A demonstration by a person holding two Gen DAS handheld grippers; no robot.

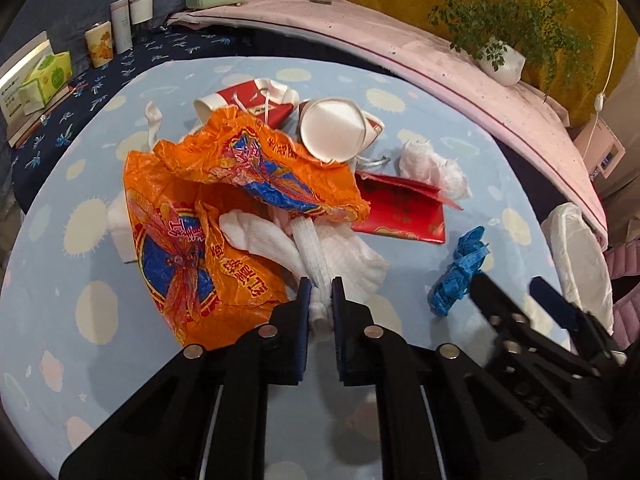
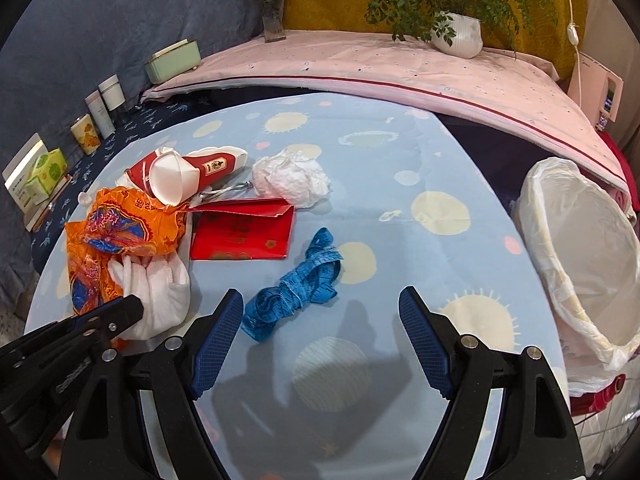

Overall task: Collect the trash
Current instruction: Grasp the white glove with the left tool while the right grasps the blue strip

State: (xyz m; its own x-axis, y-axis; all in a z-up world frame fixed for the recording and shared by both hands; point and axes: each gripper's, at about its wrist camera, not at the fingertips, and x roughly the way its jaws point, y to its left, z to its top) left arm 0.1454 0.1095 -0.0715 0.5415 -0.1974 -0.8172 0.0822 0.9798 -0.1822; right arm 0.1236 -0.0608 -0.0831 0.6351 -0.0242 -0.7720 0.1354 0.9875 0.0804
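My left gripper (image 1: pixel 321 292) is shut on a white cloth wad (image 1: pixel 344 256) that lies at the edge of a crumpled orange plastic bag (image 1: pixel 180 240); the cloth sticks out ahead between the pads. My right gripper (image 2: pixel 320 296) stands open just above the table, and a tangled blue measuring tape (image 2: pixel 296 286) lies right in front of its left finger, untouched. Behind these lie a red envelope (image 2: pixel 240 232), a crushed red-and-white paper cup (image 2: pixel 172 176) and a ball of white tissue (image 2: pixel 292 180). The table wears a light blue cloth (image 2: pixel 400 152).
A bin with a white liner (image 2: pixel 580 248) stands open at the table's right edge. On the dark-blue ledge at left stand a tissue box (image 2: pixel 48 168), a cup and bottles (image 2: pixel 106 108). A pink-covered shelf behind carries a potted plant (image 2: pixel 456 34) and a vase (image 2: pixel 274 20).
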